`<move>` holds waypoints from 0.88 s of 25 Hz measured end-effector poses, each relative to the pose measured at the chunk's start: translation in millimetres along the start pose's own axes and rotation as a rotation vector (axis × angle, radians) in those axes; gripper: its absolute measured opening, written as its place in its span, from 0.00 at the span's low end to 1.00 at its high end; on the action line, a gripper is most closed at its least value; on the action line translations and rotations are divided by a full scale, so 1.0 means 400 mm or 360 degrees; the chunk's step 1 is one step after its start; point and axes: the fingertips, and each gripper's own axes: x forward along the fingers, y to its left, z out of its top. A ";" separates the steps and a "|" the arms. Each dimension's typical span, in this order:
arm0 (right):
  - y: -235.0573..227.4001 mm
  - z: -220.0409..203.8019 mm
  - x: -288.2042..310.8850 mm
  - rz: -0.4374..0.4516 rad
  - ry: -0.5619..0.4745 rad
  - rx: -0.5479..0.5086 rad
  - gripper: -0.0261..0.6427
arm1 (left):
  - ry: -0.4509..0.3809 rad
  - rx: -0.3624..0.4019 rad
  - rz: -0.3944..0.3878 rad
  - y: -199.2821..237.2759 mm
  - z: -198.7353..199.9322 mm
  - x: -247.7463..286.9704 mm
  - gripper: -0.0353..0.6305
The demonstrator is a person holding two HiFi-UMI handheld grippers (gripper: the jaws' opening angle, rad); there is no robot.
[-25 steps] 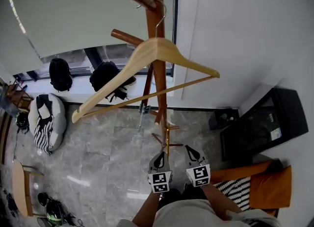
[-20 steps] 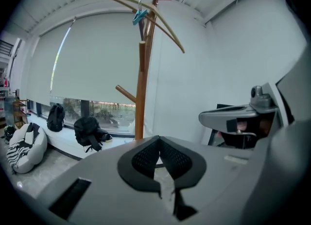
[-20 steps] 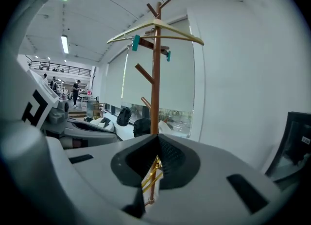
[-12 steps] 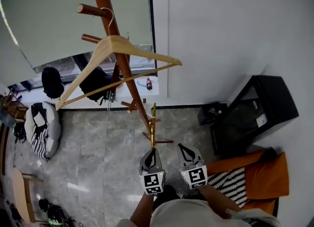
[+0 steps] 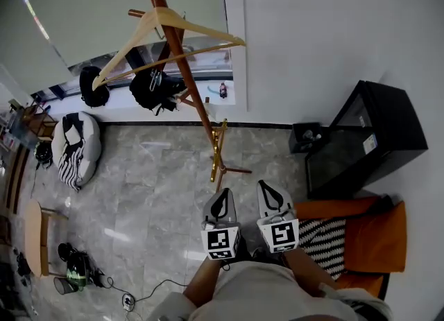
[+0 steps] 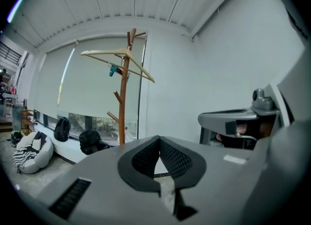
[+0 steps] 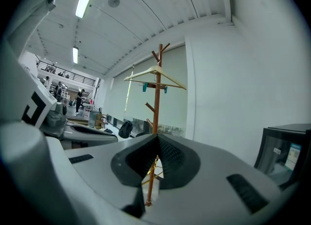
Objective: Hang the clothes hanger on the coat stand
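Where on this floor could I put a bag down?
The bare floor between the striped beanbag and the foot of the coat stand is open. Crowded: cables and gear bottom left, black cabinet and orange chair right.

No words or numbers can be read. The cubes on the left gripper (image 5: 220,204) and the right gripper (image 5: 269,197) carry black-and-white square markers, which are patterns without letters. A pale label (image 5: 370,144) sits on the black cabinet (image 5: 388,125), and its print is too small to read. A small coloured sticker (image 5: 222,91) on the white wall shows a picture, and any lettering on it is too small to tell.
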 end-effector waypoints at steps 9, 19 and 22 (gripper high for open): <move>0.022 0.059 -0.122 0.0014 -0.0078 0.0034 0.05 | -0.0042 0.0056 0.0129 -0.033 0.053 -0.138 0.07; 0.012 0.125 -0.119 -0.0018 -0.0090 -0.0004 0.05 | -0.0152 0.0111 0.0071 -0.042 0.147 -0.129 0.07; 0.038 0.124 -0.128 -0.0006 -0.0113 -0.0013 0.05 | -0.0124 0.0112 0.0044 -0.043 0.132 -0.138 0.07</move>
